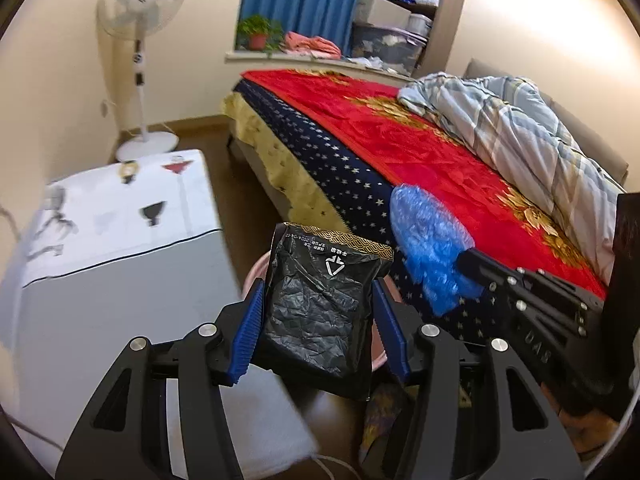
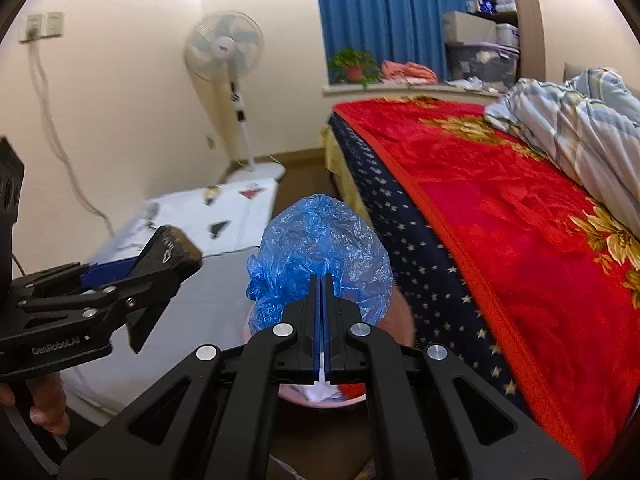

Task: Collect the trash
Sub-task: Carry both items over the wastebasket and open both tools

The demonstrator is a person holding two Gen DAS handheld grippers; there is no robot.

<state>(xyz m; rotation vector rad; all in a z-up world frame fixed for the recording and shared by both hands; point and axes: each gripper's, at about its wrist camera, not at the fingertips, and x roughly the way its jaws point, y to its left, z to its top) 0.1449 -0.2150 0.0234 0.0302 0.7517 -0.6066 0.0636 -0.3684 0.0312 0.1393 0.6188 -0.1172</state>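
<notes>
Trash in both tools, held above the pink bin [image 2: 320,400] beside the bed [image 1: 440,152].
Left tool [image 1: 316,316] clamped on black wrapper [image 1: 320,304]; right tool [image 2: 322,320] pinched together on blue plastic bag [image 2: 316,240]. Risk: light bag drifting past the rim on release, wrapper sticking to a pad.

wrapper [image 1: 320,312] between left jaws | bag [image 2: 320,248] between right jaws, right of wrapper | bed [image 1: 440,168] right
</notes>
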